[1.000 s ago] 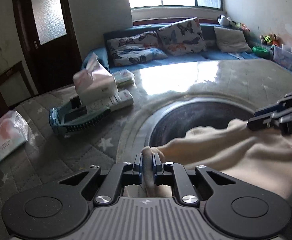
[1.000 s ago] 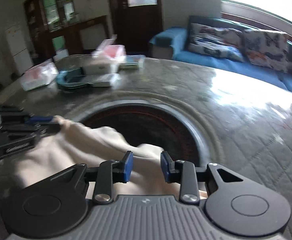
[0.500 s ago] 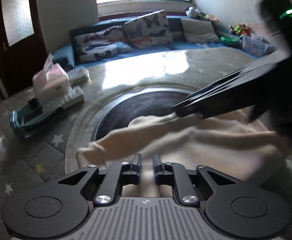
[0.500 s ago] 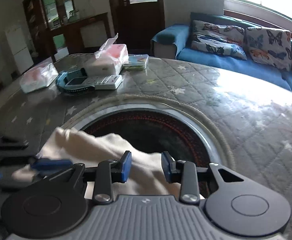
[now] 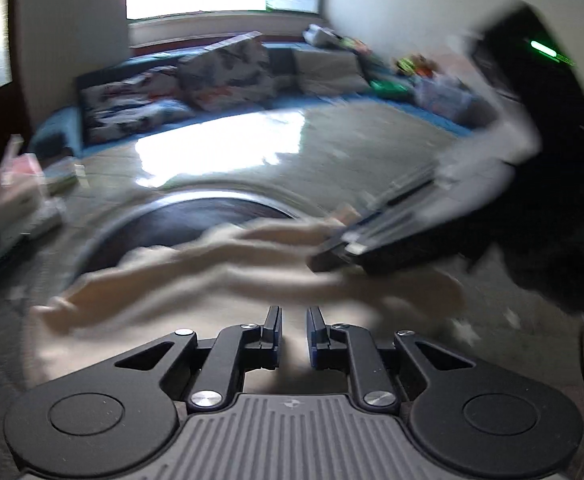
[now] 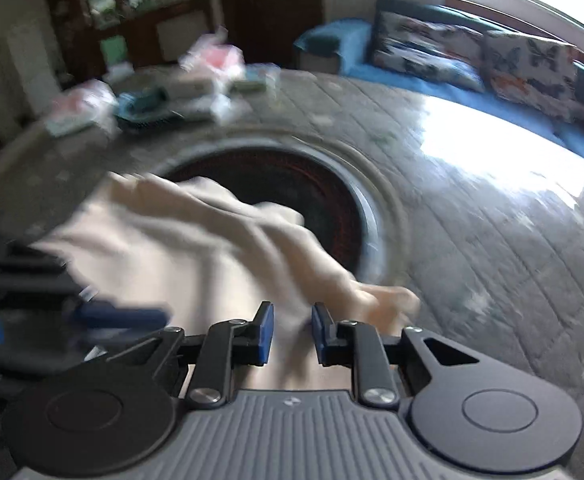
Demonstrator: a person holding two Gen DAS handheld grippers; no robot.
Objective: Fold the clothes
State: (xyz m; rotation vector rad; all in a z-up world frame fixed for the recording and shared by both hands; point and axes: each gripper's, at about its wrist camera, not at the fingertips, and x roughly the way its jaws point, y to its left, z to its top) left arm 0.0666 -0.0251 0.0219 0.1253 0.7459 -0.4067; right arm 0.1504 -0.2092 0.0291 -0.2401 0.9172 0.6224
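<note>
Left gripper sits low at six o'clock in its own view, jaws narrowly apart and closing, cream cloth showing in the gap. Right gripper is closing too, cloth between its blue pads, not yet pinched. In the left view the right gripper reaches in from two o'clock, blurred, tips down on the cloth.

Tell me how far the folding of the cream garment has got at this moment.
Early stage. Done: the cream garment lies bunched on the quilted table, partly over the dark round inset; no neat fold shows. In hand: the right gripper is closing with cloth between its jaws; the left gripper is over cloth, jaws narrow. Left: flattening and folding.
</note>
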